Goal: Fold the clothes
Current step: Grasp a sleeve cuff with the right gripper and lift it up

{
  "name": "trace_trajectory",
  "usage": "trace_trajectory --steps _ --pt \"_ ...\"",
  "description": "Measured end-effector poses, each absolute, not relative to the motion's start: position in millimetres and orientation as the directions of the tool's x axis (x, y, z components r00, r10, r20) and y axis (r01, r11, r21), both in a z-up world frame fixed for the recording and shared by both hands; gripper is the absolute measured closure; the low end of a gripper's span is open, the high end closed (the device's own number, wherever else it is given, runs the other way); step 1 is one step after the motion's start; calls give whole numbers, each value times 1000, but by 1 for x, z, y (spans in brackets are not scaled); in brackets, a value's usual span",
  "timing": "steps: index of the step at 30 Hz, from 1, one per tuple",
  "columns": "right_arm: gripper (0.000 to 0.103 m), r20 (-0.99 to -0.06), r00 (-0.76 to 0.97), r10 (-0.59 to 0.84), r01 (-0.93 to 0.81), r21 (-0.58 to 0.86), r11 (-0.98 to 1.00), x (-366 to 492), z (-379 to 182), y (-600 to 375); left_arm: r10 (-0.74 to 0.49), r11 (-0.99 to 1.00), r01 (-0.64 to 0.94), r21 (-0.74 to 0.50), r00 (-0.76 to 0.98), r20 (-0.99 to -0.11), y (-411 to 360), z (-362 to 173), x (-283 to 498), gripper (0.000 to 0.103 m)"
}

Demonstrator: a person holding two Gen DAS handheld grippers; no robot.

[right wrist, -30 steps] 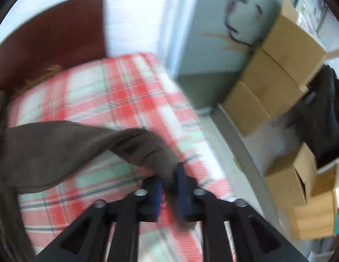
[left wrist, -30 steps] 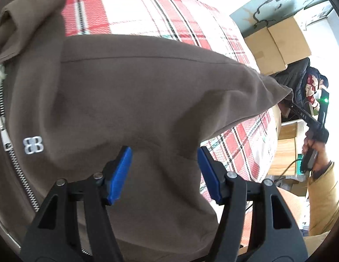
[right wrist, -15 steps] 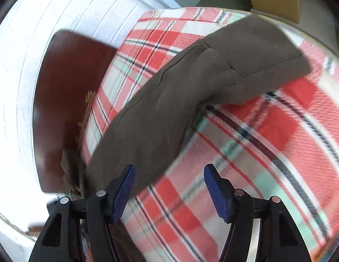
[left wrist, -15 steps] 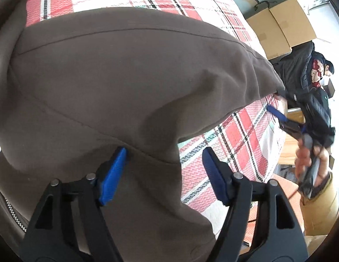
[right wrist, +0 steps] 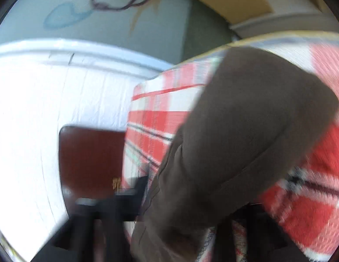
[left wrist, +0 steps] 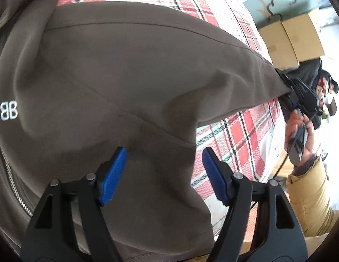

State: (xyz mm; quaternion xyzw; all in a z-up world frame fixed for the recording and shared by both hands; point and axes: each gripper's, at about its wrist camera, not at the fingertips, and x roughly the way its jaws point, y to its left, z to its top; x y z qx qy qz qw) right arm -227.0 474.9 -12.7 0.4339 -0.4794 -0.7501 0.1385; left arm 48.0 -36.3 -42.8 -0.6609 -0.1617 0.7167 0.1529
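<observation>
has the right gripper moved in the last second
Yes. In the left wrist view the right gripper now sits higher, at the sleeve cuff, closer to the cardboard boxes than a second ago.

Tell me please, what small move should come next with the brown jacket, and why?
Probably carry the sleeve inward across the jacket body. The right claw is at the sleeve's cuff, stretched out over the plaid bed, while the left claw is open above the side near the armpit, holding nothing.
</observation>
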Motion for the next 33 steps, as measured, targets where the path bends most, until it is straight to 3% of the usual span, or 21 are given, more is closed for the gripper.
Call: trace_trajectory --steps 6,10,15,18,23,29,33 --pt "94 -482 -553 -680 132 755 -642 -227 95 431 469 -872 84 -482 -139 -872 -69 -34 57 31" --pt "96 -408 -544 -733 329 700 -634 -220 170 392 485 -848 142 -511 -187 -855 -101 -27 71 31" --pt "98 -232 -609 -758 414 722 -554 -221 244 387 488 -818 208 -536 -240 -839 -148 -23 93 31" --pt "99 -207 -674 -709 384 722 -576 -224 271 404 482 -810 231 -540 -264 -836 -171 -21 105 30" --pt "99 -265 -779 -569 279 667 -691 -210 290 433 491 -796 244 -555 -276 -826 -196 -23 114 30" --pt "99 -446 -798 -404 31 640 -768 -209 244 470 516 -804 180 -567 -264 -815 -187 -25 100 30" --pt "99 -485 -743 -461 99 601 -793 -194 234 440 514 -821 138 -554 -243 -823 -168 -29 79 30"
